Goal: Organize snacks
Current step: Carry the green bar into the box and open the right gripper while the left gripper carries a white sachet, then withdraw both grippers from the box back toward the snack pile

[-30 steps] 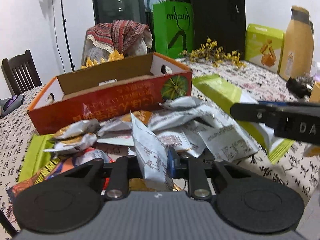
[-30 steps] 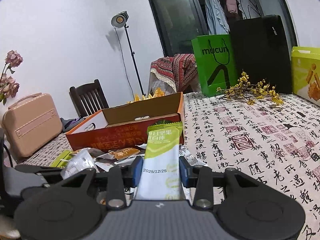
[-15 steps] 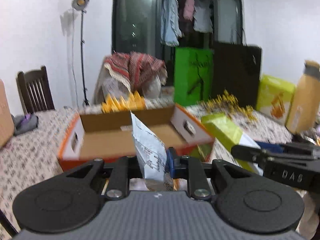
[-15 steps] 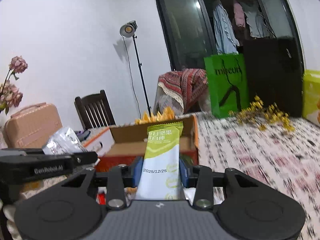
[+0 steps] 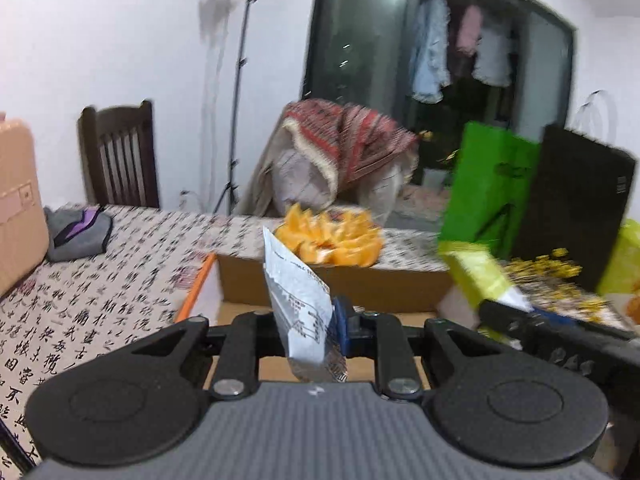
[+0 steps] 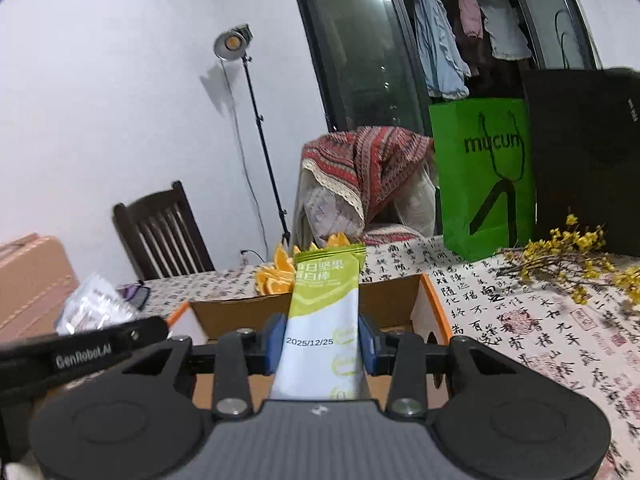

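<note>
Carrying both packets at once, you've lifted clear of the snack pile that filled the lower view a second ago; that heap is out of sight now, and the cardboard box (image 6: 400, 300) sits right under both grippers. Your left gripper (image 5: 316, 320) pinches a white printed packet (image 5: 298, 300) edge-on, tilted a little to the left, its top reaching up in front of the box's back wall. Your right gripper (image 6: 322, 340) clamps a green-and-white snack bar (image 6: 324, 320) upright between its blue pads (image 6: 274, 342), date stamp facing you. From the left view you can see that bar (image 5: 476, 276) poking up off to the right, blurred, so you're moving quickly. The box was further off and lower in view; now its brown floor shows just beneath the jaws, with orange slices (image 6: 276, 276) on the patterned tablecloth (image 6: 540, 320) behind it. That puts you, I'd judge, at the drop point: both snacks look ready to go in, neither yet inside. Watch your spacing, since the two grippers are close together over one opening.
</note>
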`<state>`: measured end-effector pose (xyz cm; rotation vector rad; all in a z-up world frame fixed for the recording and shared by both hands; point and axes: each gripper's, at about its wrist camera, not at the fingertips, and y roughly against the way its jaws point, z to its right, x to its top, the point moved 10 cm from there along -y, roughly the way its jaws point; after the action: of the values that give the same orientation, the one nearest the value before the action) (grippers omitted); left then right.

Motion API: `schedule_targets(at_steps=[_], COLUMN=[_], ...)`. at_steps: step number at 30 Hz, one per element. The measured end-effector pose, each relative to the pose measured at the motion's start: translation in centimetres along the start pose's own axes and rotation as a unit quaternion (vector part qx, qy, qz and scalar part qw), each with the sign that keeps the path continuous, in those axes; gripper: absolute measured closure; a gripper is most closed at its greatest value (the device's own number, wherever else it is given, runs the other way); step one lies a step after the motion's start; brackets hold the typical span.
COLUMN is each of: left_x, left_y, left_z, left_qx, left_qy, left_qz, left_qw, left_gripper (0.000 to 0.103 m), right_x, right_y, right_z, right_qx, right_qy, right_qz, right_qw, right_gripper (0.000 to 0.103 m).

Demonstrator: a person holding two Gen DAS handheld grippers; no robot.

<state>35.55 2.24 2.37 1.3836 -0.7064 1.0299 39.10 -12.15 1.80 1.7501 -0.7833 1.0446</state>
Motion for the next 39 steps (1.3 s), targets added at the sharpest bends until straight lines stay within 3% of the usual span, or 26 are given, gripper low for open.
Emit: schedule_targets(at_steps=[6, 11, 13, 15, 17, 20, 22, 31, 39], left_x=[-1.8, -2.8, -3.0, -2.8, -2.3, -1.6, -1.3, -0.8, 0.7], left_y=[-3.3, -4.1, -4.1, -3.6, -3.0, -1.8, -1.3, -0.1, 3.6], left_z=[-2.7, -2.1, -2.0, -1.9, -2.0, -2.3, -2.4, -2.3, -1.5], left_qx=[0.026, 0.019, 0.018, 0.013, 0.024, 0.028, 0.023, 0.02, 0.026], left_qy=[0.017, 0.006, 0.003, 0.003, 0.005, 0.013, 0.026, 0.028, 0.019], left_qz=[-0.031, -0.039, -0.039, -0.027, -0.006, 0.024, 0.029, 0.035, 0.056], left_qw=[0.9991, 0.999, 0.9991, 0.9995, 0.9997, 0.9992, 0.999, 0.9988, 0.9979], left_gripper=[0.082, 0.082, 0.076, 0.043, 0.019, 0.0, 0.0, 0.0, 0.0], right_x=[-2.7, -3.5, -3.5, -3.5, -3.3, -3.0, -2.9, -2.3, -0.3], right_y=[-3.6, -4.1, -4.0, -3.6, -3.2, -2.9, -2.7, -1.3, 1.2], right_z=[0.9, 1.1, 1.1, 1.3, 1.5, 1.8, 1.9, 1.5, 0.7], right_qx=[0.004, 0.006, 0.0, 0.001, 0.002, 0.004, 0.006, 0.004, 0.011], right_qy=[0.008, 0.008, 0.012, 0.012, 0.007, 0.0, -0.005, 0.005, 0.017], right_qz=[-0.023, -0.035, -0.035, -0.033, -0.027, -0.02, -0.019, -0.005, 0.025], right_qw=[1.0, 0.999, 0.999, 0.999, 1.0, 1.0, 1.0, 1.0, 0.999], right_gripper=[0.065, 0.065, 0.064, 0.063, 0.034, 0.008, 0.0, 0.0, 0.0])
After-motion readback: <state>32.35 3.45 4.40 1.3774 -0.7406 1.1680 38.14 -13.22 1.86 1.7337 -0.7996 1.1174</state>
